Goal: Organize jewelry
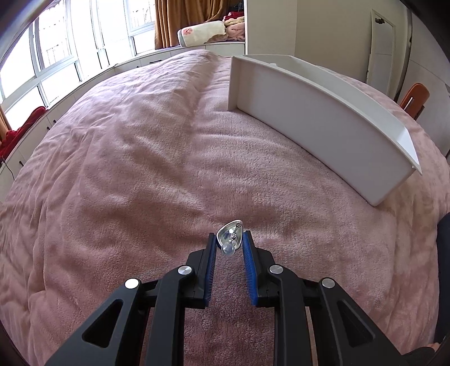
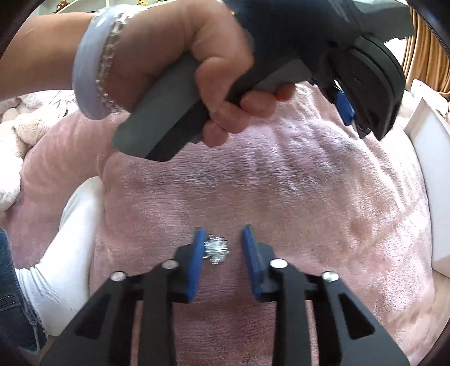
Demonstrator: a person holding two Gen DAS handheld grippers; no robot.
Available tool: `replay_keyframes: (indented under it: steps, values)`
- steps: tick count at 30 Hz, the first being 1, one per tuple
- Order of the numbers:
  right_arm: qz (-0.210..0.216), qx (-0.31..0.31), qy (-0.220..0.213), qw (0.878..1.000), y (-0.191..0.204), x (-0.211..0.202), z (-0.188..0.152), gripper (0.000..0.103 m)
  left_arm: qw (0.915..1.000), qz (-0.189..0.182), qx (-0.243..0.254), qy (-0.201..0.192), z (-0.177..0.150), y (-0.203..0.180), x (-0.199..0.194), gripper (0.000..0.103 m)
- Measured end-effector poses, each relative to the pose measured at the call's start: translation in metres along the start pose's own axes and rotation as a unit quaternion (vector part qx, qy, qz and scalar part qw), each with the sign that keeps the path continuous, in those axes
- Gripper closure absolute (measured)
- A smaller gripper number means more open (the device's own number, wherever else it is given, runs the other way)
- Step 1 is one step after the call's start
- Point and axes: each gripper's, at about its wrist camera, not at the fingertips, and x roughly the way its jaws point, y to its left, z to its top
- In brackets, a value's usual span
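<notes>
Two grips: left gripper (image 1: 230,239) pinches a silver earring (image 1: 230,241); right gripper (image 2: 223,239) stands apart around a sparkly brooch (image 2: 216,250), so centre it before squeezing.

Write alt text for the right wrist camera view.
The right gripper hovers over a pink blanket, a sparkly silver ornament against its left pad, the other pad clear. Above, a hand wearing bracelets grips the left gripper.

We see a rumpled pink blanket (image 1: 157,157) spread over the bed, windows (image 1: 53,64) with brown curtains (image 1: 180,22) beyond it, folded bedding (image 1: 208,32) piled on the window bench, a wooden chair (image 1: 414,97) at the right and a pale plush toy (image 2: 11,157) lying at the left edge.
</notes>
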Motion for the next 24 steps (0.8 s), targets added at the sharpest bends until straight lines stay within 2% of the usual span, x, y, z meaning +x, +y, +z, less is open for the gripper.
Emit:
replay_keyframes:
  steps: [4, 16, 24]
  values:
    - [-0.005, -0.012, 0.000, 1.000, 0.020, 0.005, 0.002, 0.086, 1.0000, -0.002, 0.003, 0.003, -0.001, -0.003, 0.002, 0.079]
    - [-0.012, -0.012, -0.014, 1.000, 0.011, -0.027, 0.003, 0.086, 0.9999, -0.004, -0.010, -0.002, 0.001, 0.002, 0.000, 0.079]
    - [-0.034, 0.022, -0.053, 0.998, -0.027, -0.072, 0.014, 0.086, 0.9998, -0.007, -0.009, -0.013, 0.009, -0.003, -0.004, 0.079]
